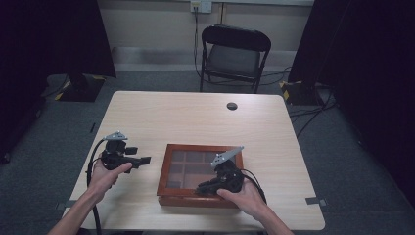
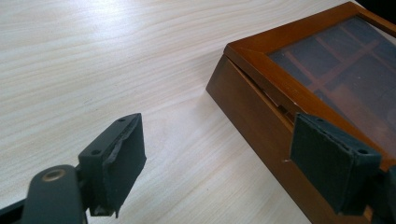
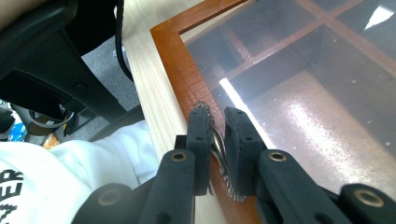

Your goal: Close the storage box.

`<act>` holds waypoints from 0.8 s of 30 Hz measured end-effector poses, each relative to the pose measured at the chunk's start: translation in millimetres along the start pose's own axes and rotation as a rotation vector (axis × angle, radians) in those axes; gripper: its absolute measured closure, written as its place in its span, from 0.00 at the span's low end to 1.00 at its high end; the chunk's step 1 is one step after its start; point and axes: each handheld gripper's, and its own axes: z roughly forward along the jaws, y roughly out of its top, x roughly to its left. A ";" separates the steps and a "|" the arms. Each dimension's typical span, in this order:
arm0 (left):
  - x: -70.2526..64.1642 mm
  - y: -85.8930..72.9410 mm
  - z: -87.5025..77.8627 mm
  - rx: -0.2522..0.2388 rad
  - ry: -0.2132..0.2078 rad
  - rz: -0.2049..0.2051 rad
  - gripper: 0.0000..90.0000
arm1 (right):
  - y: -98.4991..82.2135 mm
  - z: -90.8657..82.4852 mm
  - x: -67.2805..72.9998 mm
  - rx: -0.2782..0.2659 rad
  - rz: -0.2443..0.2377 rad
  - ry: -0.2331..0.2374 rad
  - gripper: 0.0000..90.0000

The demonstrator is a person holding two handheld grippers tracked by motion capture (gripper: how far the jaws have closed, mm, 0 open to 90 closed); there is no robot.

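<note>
My right gripper [image 3: 216, 135] had its two black jaws drawn close together, and between the pads I pinched a small metal piece at the front rim of the wooden box [image 1: 182, 198]; whether that piece was a latch or a handle I could not tell. In the right gripper view the jaws sat right over the box's reddish-brown frame, at the edge nearest me, with the glass lid [image 3: 299, 79] and the dividers beneath it spreading away beyond them. My right hand [image 1: 244, 195] rested at the box's near right corner, the gripper lying across the lid.

My left gripper [image 2: 219, 154] held its jaws spread wide, with nothing between the pads. In the left gripper view one pad stood over bare table [image 2: 93, 60] and the other stood in front of the box's side wall; I could not tell whether it touched the wood. My left hand [image 1: 108, 171] kept that gripper just left of the box, pointing toward it.

The box lay shut on the table toward its near edge, a little right of the middle. Beyond the far side of the table, well away from the box, stood a black folding chair [image 1: 234, 54].
</note>
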 end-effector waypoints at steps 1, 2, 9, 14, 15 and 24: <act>0.3 -0.1 0.1 0.001 -0.001 -0.002 0.20 | -0.8 1.4 0.2 0.010 0.004 -0.001 0.90; 0.7 -0.3 0.2 0.001 0.000 -0.003 0.20 | -1.6 3.3 -0.3 0.010 -0.006 0.000 0.90; 0.4 -0.6 0.9 0.005 0.002 -0.002 0.20 | -5.8 8.1 -0.5 0.021 0.003 -0.009 0.90; -0.6 -0.4 1.7 0.010 0.000 0.005 0.20 | -9.5 14.2 -1.4 0.047 0.011 -0.022 0.90; -0.7 -0.4 1.8 0.011 0.001 0.005 0.20 | -10.3 15.4 -1.6 0.048 0.013 -0.023 0.90; -0.6 -0.2 2.4 0.014 0.002 0.008 0.20 | -12.8 15.6 -3.6 0.016 0.014 -0.008 0.84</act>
